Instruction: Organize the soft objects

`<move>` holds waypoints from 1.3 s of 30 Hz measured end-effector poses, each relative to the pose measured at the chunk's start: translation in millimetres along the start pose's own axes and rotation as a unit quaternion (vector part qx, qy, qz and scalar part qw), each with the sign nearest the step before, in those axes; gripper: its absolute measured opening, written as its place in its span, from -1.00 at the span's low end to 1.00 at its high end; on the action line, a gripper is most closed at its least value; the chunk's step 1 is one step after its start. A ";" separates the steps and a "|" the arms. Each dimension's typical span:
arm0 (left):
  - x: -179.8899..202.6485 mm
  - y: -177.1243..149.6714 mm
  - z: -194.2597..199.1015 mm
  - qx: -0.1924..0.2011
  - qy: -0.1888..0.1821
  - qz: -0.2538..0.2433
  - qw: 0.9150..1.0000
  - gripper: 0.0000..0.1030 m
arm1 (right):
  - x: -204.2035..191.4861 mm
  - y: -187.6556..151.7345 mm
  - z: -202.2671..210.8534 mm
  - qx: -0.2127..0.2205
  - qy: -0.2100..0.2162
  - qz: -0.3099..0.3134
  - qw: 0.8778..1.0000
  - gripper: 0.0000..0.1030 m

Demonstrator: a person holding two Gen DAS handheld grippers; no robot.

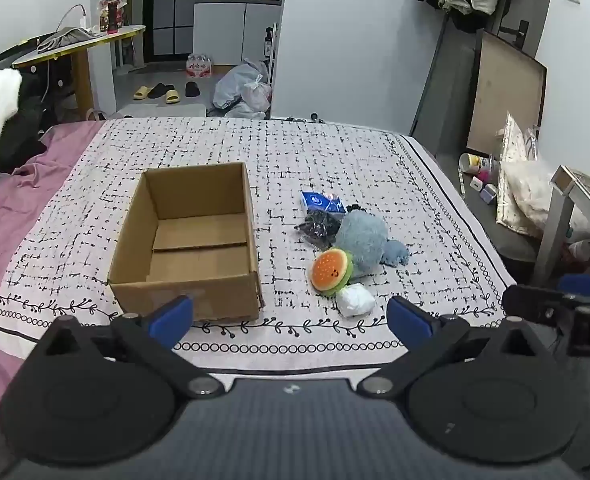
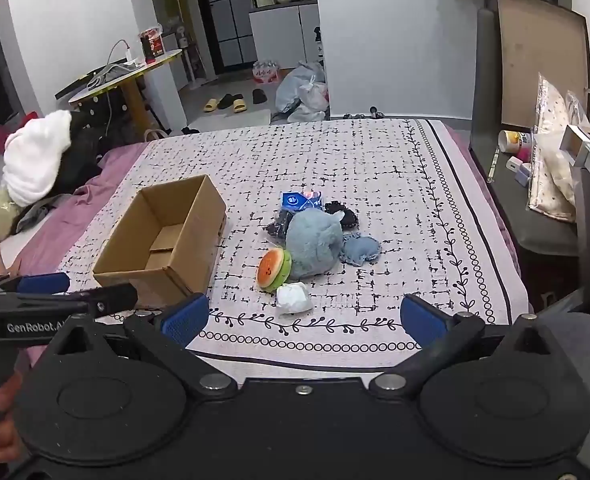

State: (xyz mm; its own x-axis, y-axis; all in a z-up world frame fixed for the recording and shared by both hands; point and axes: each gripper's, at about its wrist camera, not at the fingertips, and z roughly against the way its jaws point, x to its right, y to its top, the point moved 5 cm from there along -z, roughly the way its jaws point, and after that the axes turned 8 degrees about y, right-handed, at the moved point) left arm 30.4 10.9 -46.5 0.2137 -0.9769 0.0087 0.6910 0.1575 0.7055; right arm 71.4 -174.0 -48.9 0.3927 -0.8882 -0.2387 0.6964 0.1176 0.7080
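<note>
Soft objects lie in one loose cluster on the bed, right of centre. Grey-blue plush toy [image 1: 362, 240] in the middle; burger plush [image 1: 332, 271] touching its near-left side; white crumpled ball [image 1: 355, 299] just beside the burger, nearest the camera. Small blue stuffed piece [image 1: 395, 253] against the plush on the right. On the far side: blue packet [image 1: 321, 202] and a dark bag [image 1: 319, 227], the bag partly under the plush. Right wrist view also shows a black scrunchie-like item [image 2: 342, 215] at the far right of the cluster; type uncertain.

Cardboard box [image 1: 187, 240] stands open-topped to the left of the cluster, apart from it, nothing visible inside.

Surface: bed with a white bedspread [image 1: 335, 152], black broken-grid print, vine-and-ring border at near and right edges. Purple sheet [image 1: 23, 208] exposed on the left.

Room: white walls; round-edged side table [image 1: 79, 42] far left; slippers [image 1: 157, 92] and plastic bags [image 1: 243, 88] on the floor beyond the bed; clothes hanging far right; framed board [image 1: 507, 100] leaning on the right wall.

Left gripper [image 1: 290, 318]: jaws spread wide, holding nothing, touching nothing, above the near edge of the bed.
Right gripper [image 2: 303, 319]: jaws likewise wide apart, empty, above the near edge facing the cluster.
</note>
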 end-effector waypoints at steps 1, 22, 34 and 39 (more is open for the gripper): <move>1.0 0.0 -1.0 -0.002 0.000 0.001 1.000 0.99 | 0.2 -0.1 -0.2 0.001 0.000 0.000 1.000 1.00; 0.9 -2.0 0.9 0.006 0.001 -0.001 1.000 0.99 | -4.8 -2.6 0.5 -0.001 0.000 0.002 1.000 1.00; 3.6 -0.9 7.6 0.011 -0.008 0.001 1.000 0.99 | -2.9 -4.9 5.5 0.004 -0.003 -0.004 1.000 1.00; 7.2 -1.8 7.9 0.010 -0.011 -0.003 1.000 0.99 | 1.5 -4.0 7.8 0.007 -0.006 -0.007 1.000 1.00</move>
State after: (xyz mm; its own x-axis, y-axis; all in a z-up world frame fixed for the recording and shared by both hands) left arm 25.2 2.4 -42.0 0.1944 -0.9807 0.0204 0.6786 0.1495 0.7192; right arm 64.6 -179.2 -46.9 0.3747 -0.8953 -0.2410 0.6933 0.0979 0.7140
